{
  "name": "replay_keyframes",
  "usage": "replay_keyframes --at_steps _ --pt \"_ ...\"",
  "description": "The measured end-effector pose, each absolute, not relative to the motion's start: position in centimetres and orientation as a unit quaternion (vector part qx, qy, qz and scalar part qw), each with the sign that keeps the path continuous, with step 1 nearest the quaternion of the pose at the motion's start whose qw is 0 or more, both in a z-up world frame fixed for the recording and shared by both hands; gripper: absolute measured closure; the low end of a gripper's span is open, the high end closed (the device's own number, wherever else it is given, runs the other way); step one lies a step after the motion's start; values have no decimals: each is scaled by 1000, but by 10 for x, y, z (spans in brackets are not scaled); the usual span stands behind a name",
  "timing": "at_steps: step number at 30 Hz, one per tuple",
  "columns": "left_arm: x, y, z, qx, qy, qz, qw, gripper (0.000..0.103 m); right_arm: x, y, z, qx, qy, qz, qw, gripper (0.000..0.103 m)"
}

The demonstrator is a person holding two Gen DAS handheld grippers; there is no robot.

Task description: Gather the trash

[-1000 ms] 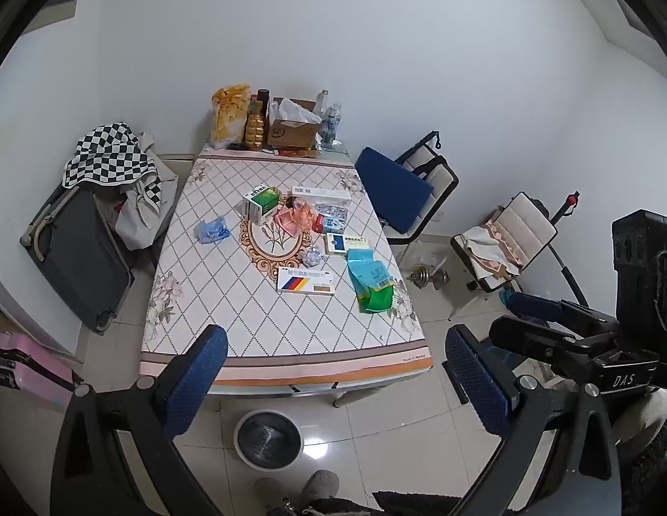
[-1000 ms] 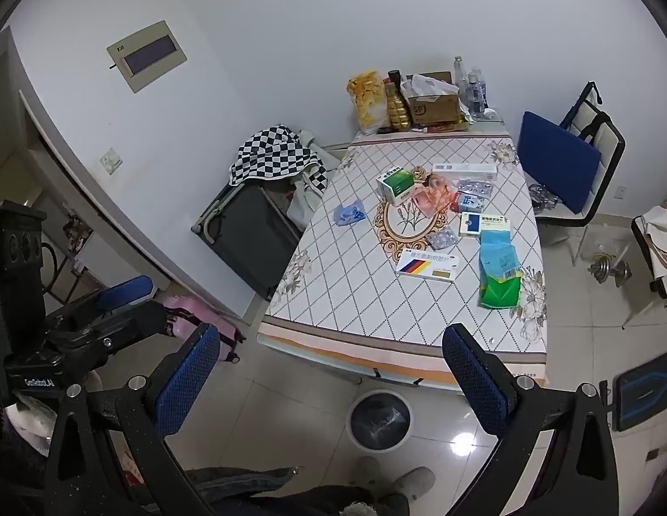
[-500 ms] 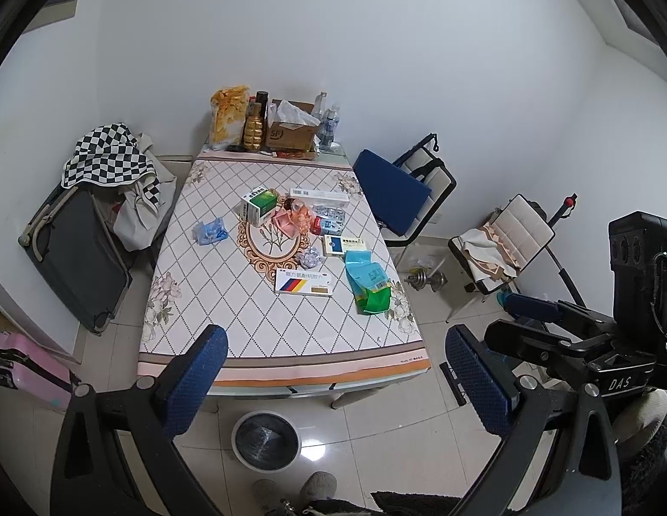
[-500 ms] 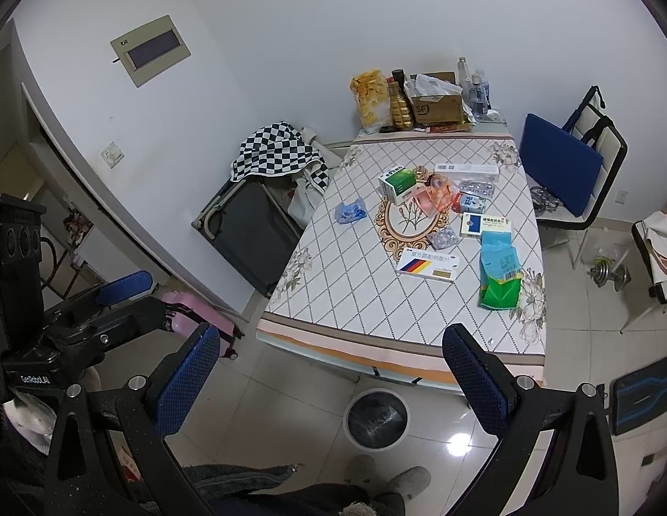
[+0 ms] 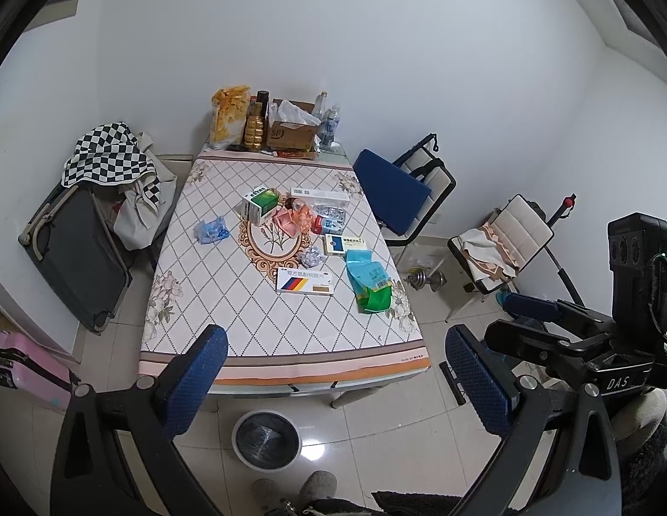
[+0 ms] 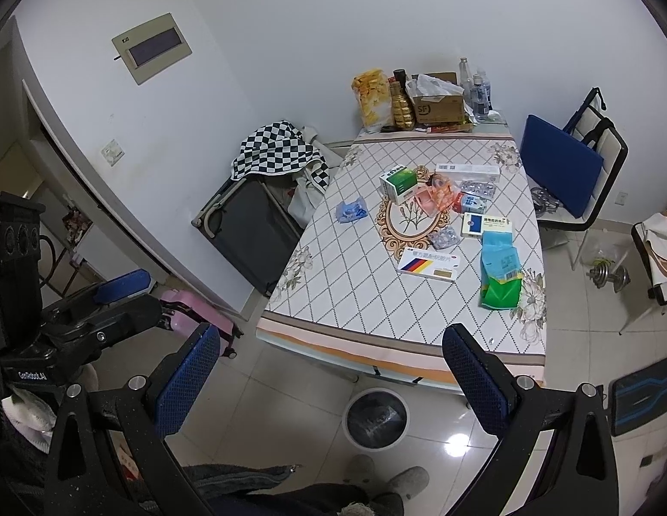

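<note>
A table (image 5: pixel 230 327) with a diamond-pattern cloth carries scattered trash: a green-white box (image 5: pixel 259 205), a crumpled blue wrapper (image 5: pixel 210 229), pink wrappers (image 5: pixel 292 220), a striped medicine box (image 5: pixel 305 280), a blue-green bag (image 5: pixel 370 281) and a long white box (image 5: pixel 319 193). A round bin (image 5: pixel 265 438) with a dark liner stands on the floor at the table's near edge; it also shows in the right wrist view (image 6: pixel 375 418). My left gripper (image 5: pixel 337 378) and right gripper (image 6: pixel 333 382) are both open and empty, held high and well back from the table.
At the table's far end stand a cardboard box (image 5: pixel 290 131), a snack bag (image 5: pixel 228 118) and bottles (image 5: pixel 329 122). Chairs (image 5: pixel 402 198) stand to the right. A dark suitcase (image 5: pixel 73 258) with checkered cloth and a pink case (image 5: pixel 23 370) are at left. A dumbbell (image 5: pixel 425 278) lies on the floor.
Both grippers have drifted slightly; the table sits a little higher in view. Nothing was grasped or moved.
</note>
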State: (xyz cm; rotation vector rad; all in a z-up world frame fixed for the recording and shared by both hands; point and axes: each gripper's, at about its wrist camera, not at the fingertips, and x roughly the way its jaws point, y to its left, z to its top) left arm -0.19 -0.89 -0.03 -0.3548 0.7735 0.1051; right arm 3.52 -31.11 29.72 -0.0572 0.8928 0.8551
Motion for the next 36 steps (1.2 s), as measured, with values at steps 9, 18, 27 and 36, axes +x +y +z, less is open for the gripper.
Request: replay_keyframes --at_steps 9,18,27,36 --pt "-6 -5 -2 -169 369 44 913 0 34 -311 298 -25 418 399 816 0" --pt "-6 -5 0 -169 368 45 913 0 34 -316 301 -17 418 398 817 0" --pt "-7 -4 0 -168 369 44 913 0 34 -316 301 -15 419 400 815 0" --pt "-7 -4 0 -169 368 45 913 0 32 -313 301 -13 420 402 814 0"
